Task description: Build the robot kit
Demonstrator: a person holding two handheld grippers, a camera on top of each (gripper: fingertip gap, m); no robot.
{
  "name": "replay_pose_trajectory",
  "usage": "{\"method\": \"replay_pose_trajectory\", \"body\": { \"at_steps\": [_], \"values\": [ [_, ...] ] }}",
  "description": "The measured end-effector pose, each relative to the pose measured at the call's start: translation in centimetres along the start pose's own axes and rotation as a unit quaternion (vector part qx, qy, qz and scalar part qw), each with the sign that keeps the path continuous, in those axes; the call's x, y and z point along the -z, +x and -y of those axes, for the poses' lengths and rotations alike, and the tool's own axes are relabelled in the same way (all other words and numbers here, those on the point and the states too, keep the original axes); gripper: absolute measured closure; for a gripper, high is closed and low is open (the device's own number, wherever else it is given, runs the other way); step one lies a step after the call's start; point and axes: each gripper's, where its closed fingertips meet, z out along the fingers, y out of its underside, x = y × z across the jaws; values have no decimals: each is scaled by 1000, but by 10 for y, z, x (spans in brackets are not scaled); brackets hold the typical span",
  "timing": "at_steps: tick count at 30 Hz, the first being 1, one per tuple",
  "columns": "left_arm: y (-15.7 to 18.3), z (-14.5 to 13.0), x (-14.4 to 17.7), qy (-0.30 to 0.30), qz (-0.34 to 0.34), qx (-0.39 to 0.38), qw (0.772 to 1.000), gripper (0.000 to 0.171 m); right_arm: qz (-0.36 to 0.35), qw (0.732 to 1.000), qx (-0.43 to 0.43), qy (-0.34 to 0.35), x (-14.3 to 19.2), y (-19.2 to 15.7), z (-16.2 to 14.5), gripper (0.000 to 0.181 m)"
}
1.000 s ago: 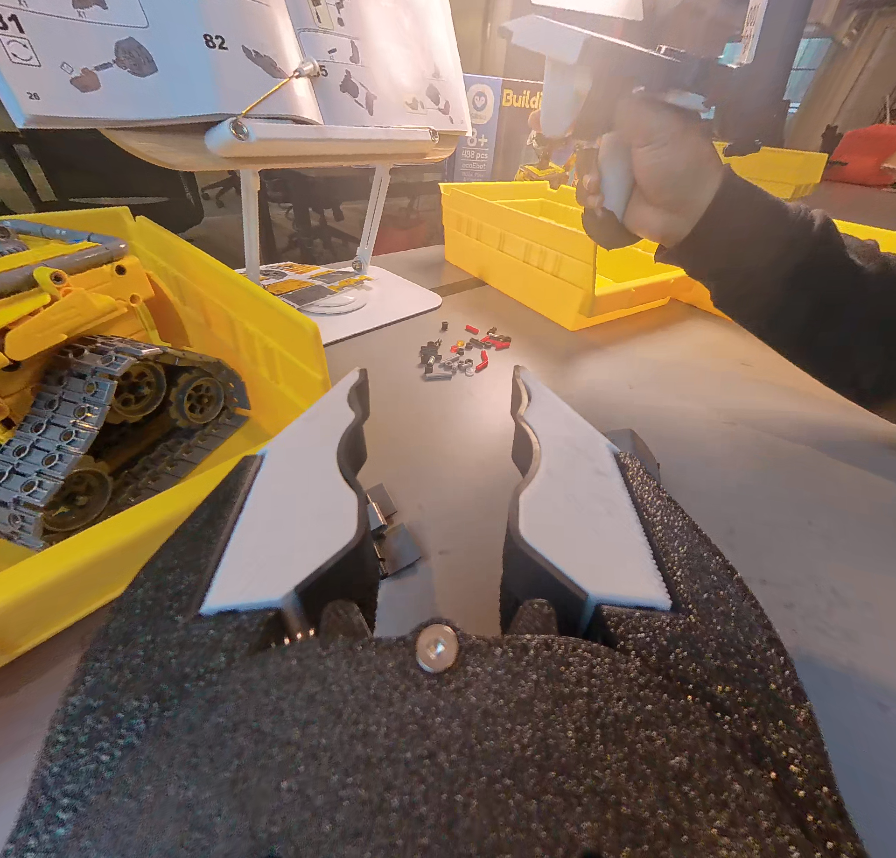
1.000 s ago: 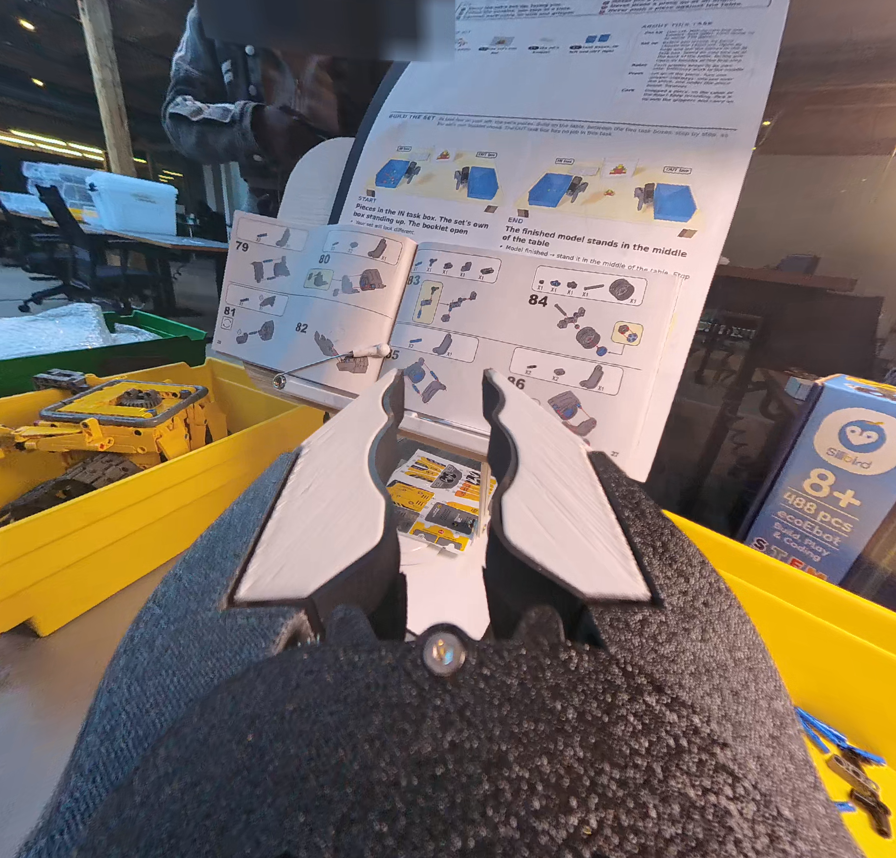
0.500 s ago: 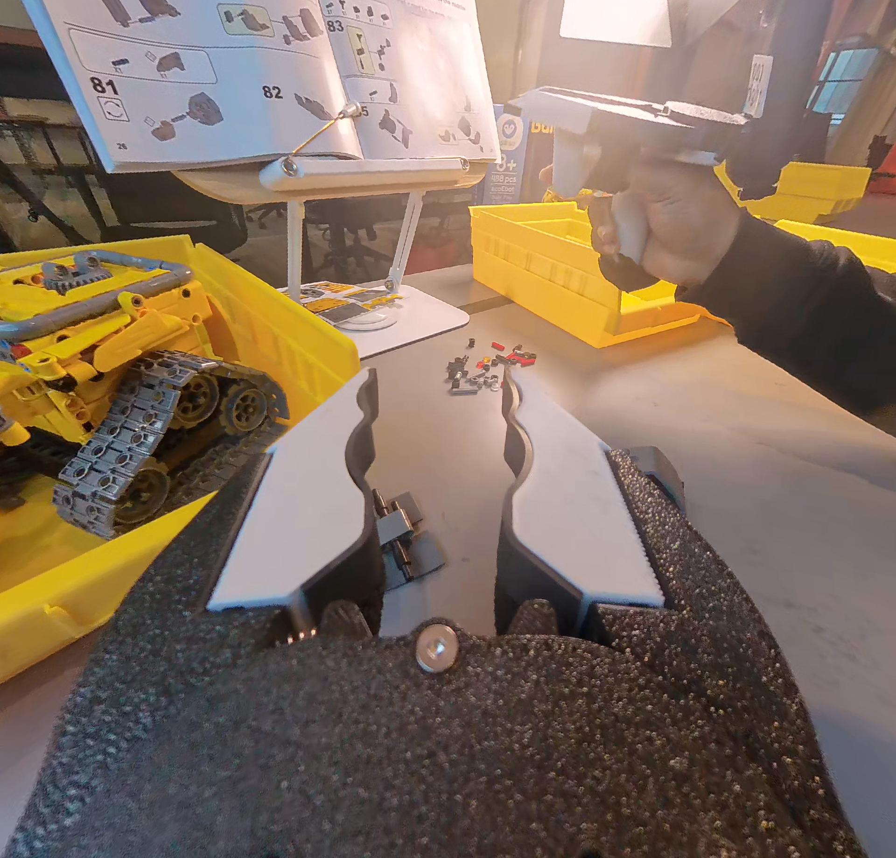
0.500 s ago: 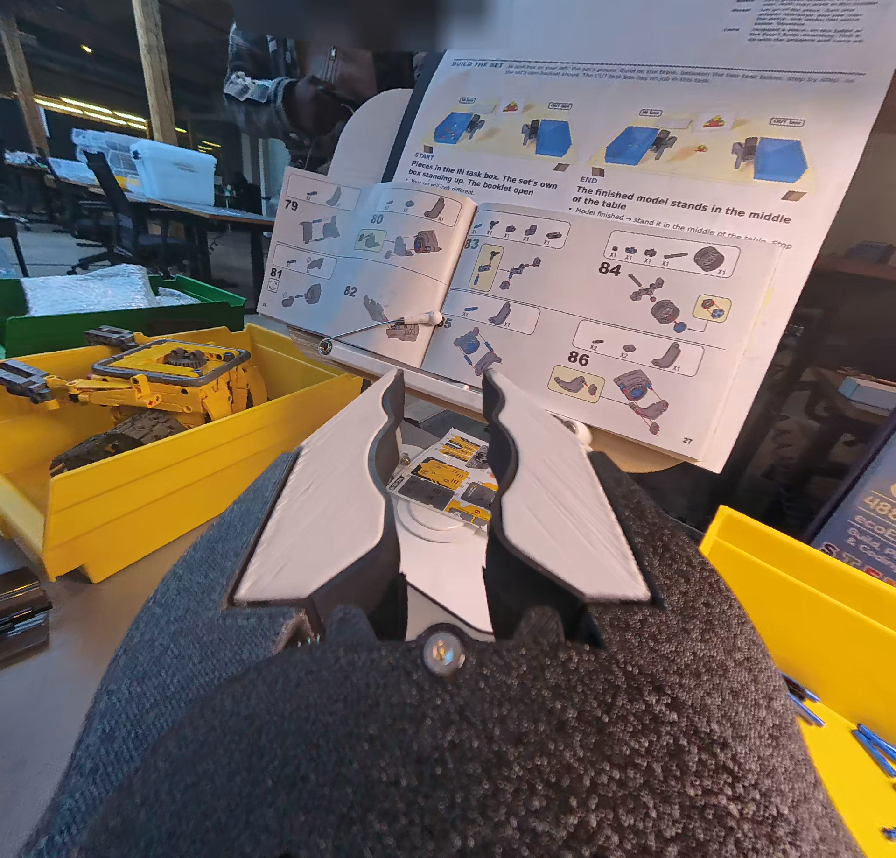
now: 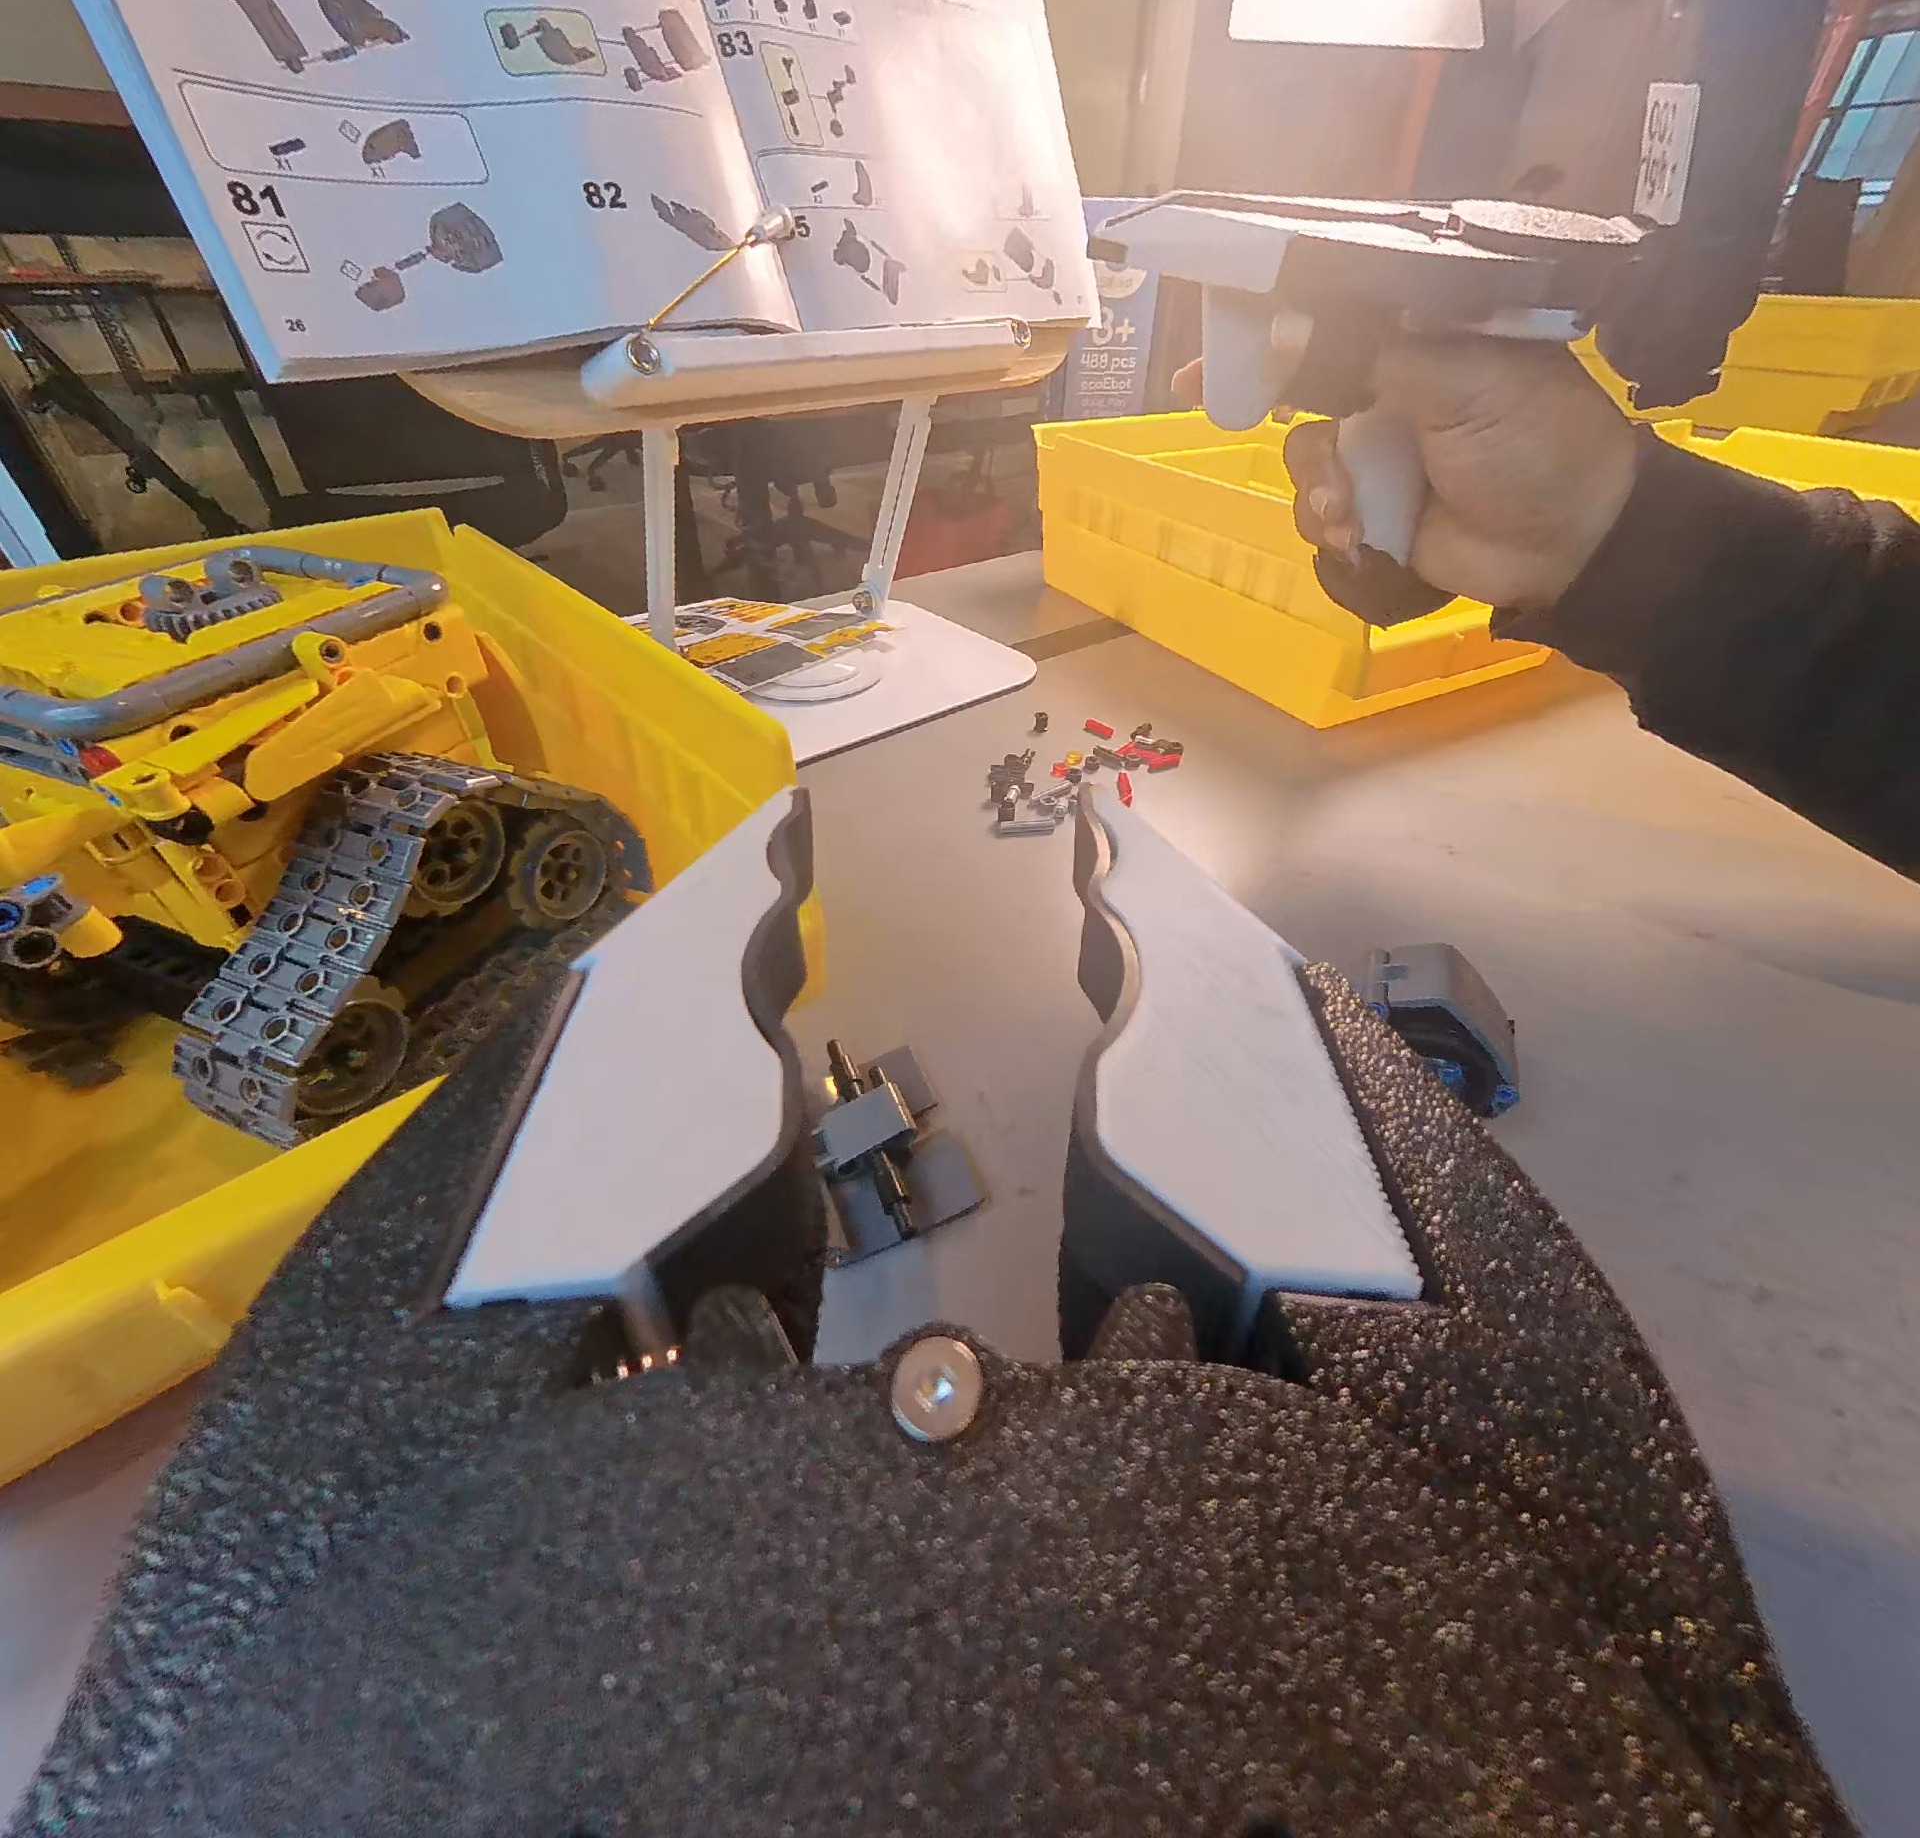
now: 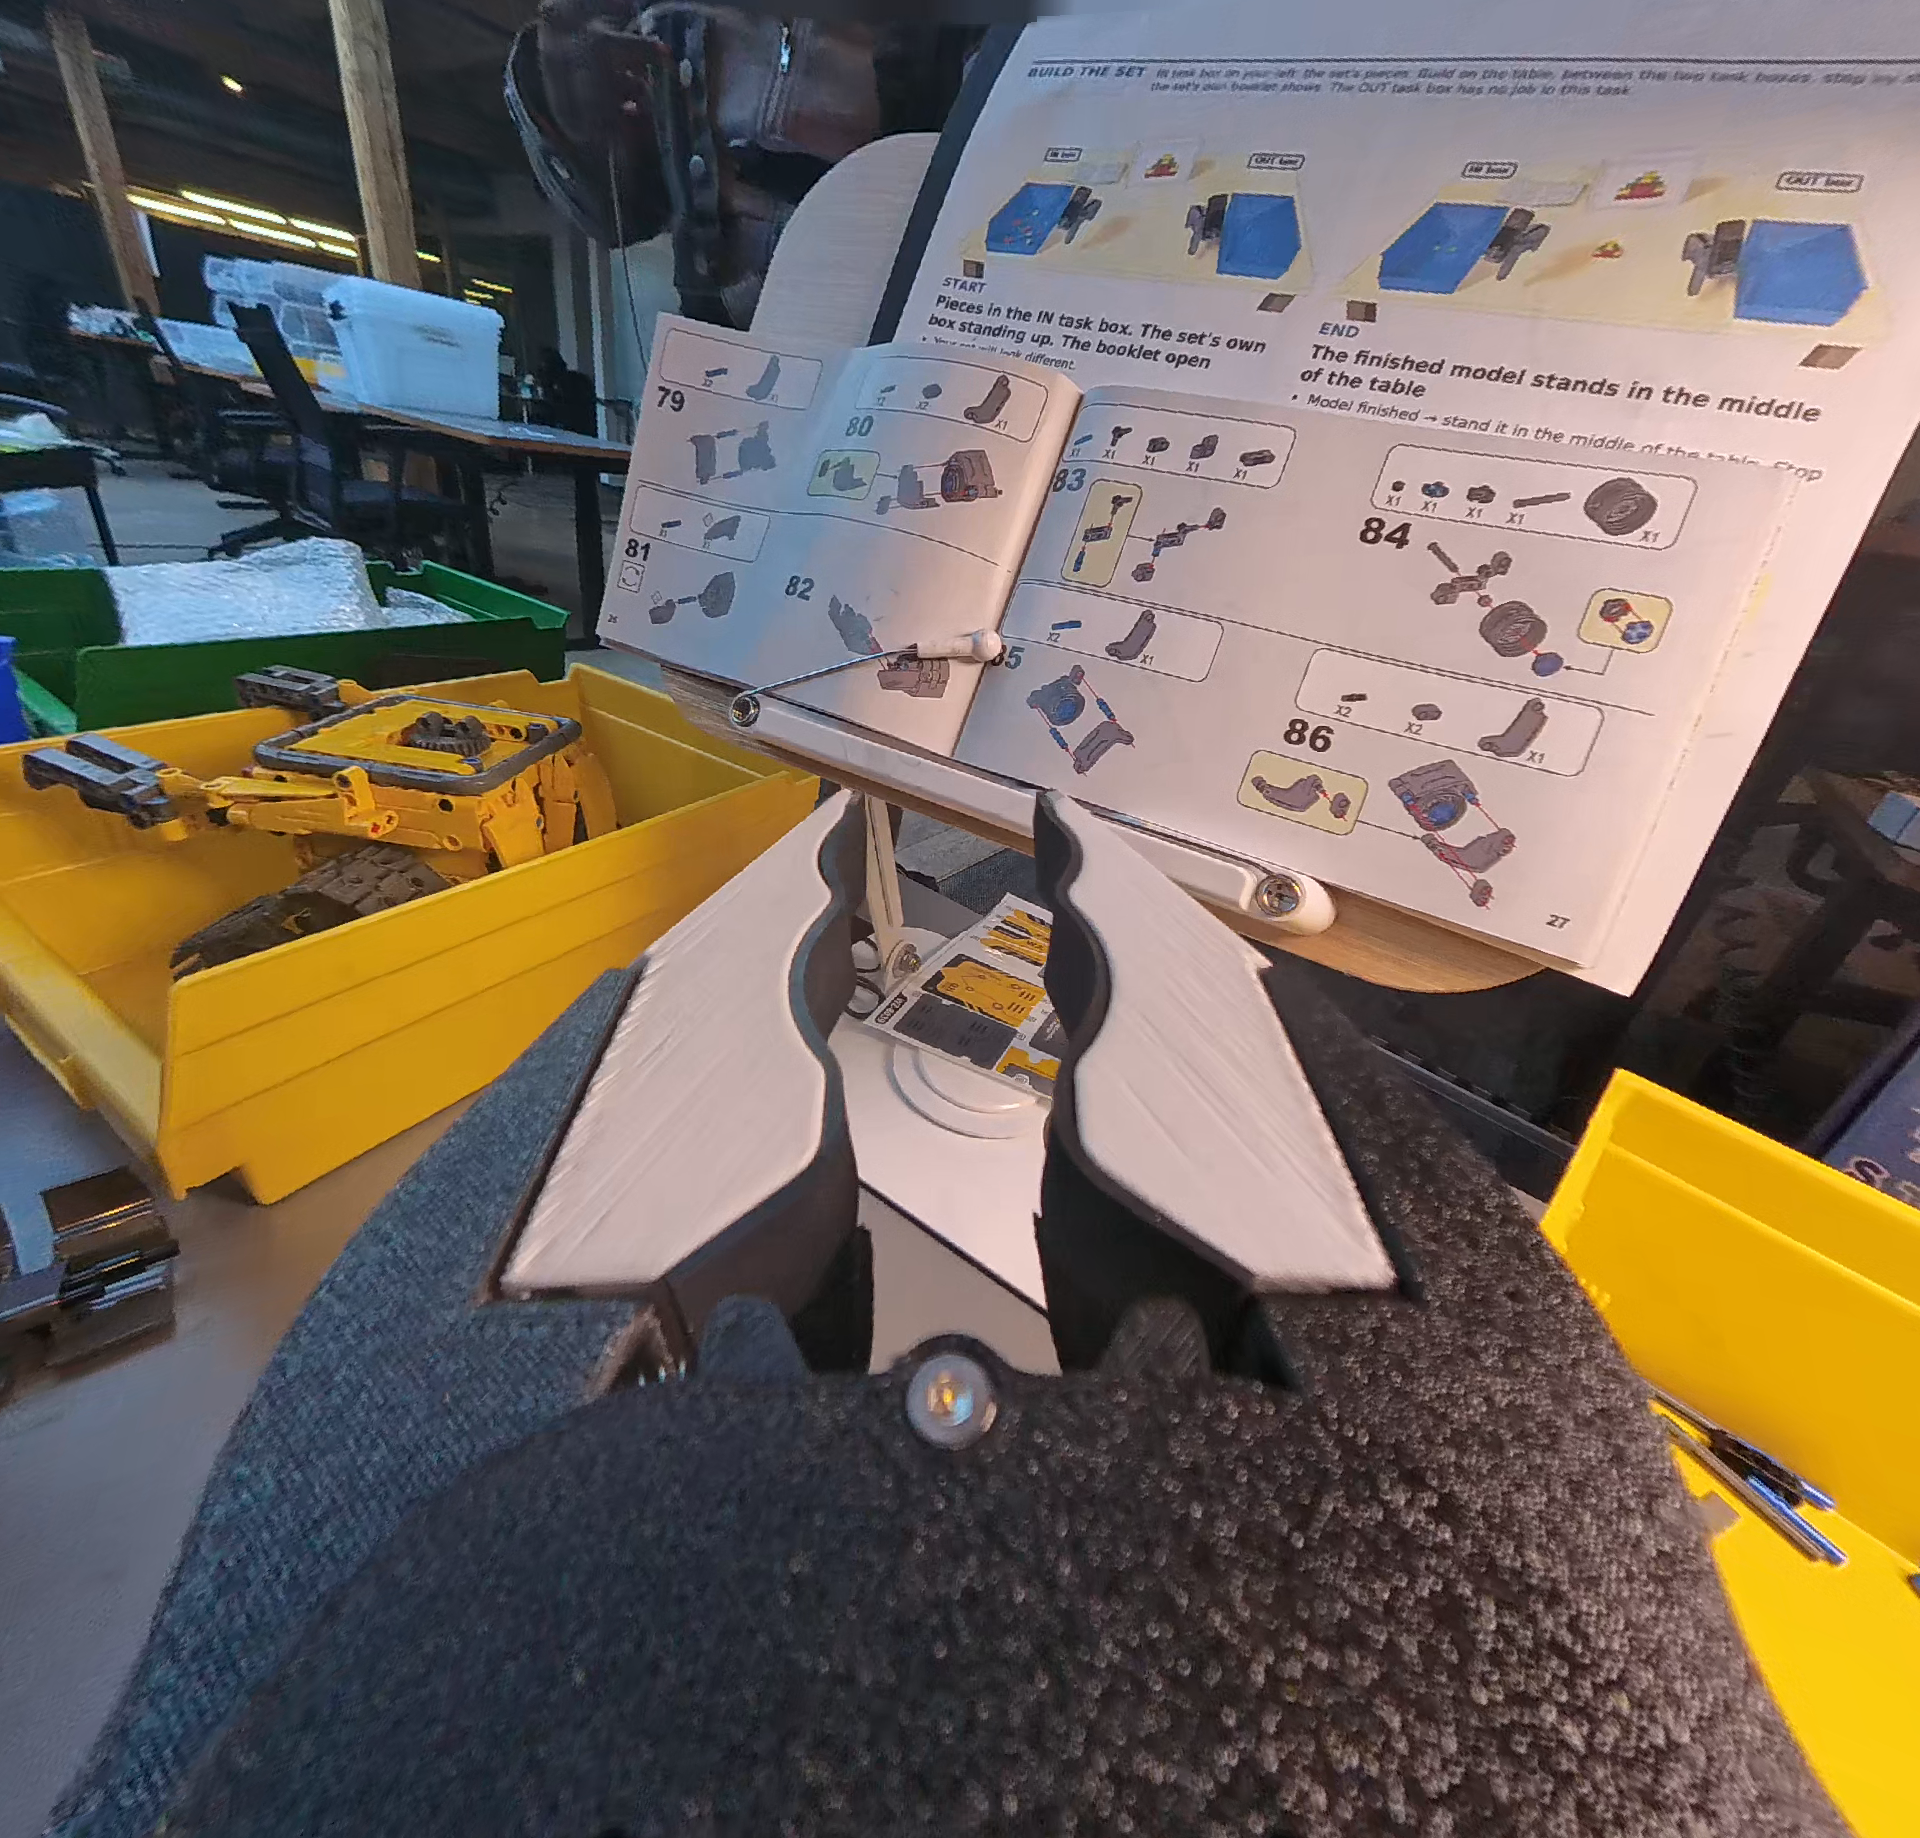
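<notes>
Left gripper (image 5: 940, 812) hangs low over the grey table (image 5: 1558, 957) with its jaws spread and nothing between them — a small grey hinged piece (image 5: 894, 1154) lies on the table beneath the gap, a grey block (image 5: 1449, 1019) just right of it. Ahead sits a scatter of small black and red parts (image 5: 1081, 775). At its left a yellow bin (image 5: 644, 687) holds the yellow tracked model (image 5: 281, 791). Right gripper (image 6: 940, 817), held in a hand (image 5: 1475, 479), is raised with jaws narrowly parted and empty, facing the open instruction booklet (image 6: 1143, 625) on its white stand (image 6: 966, 1092) — another yellow bin (image 6: 1745, 1289) lies at its right.
</notes>
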Motion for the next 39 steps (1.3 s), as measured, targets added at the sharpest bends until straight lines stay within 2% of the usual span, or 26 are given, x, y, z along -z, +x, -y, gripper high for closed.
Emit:
{"method": "replay_pose_trajectory", "body": {
  "at_steps": [5, 8, 13, 16, 18, 21, 25, 28, 30, 39],
  "values": [
    [-6, -1, -1, 0, 16, -8, 1000, 124, 6, 1000, -3, 4, 1, -4, 3, 149],
    [-15, 11, -4, 17, 33, -13, 999, 126, 16, 1000, -4, 18, 6, -9, 14, 149],
    [-48, 66, -28, 51, 78, -50, 994, 136, 5, 996, 53, 72, 25, -20, 58, 151],
    [-78, 102, -53, 64, 111, -51, 990, 142, 32, 997, 39, 61, 37, -37, 66, 151],
    [-99, 120, -73, 73, 128, -44, 988, 146, 53, 998, 18, 38, 48, -49, 57, 150],
    [-125, 131, -106, 70, 144, -40, 986, 149, 64, 998, -6, -4, 77, -60, 29, 150],
    [-158, 125, -142, 40, 184, -59, 980, 156, 69, 995, -51, -54, 123, -74, -18, 150],
    [-173, 115, -156, 16, 202, -61, 977, 167, 77, 993, -53, -68, 145, -85, -44, 150],
    [-180, 115, -158, 13, 211, -59, 976, 171, 83, 994, -46, -62, 150, -89, -52, 150],
    [-186, 112, -161, -11, 224, -68, 972, 171, 113, 988, -77, -70, 143, -99, -69, 149]
  ]
}}
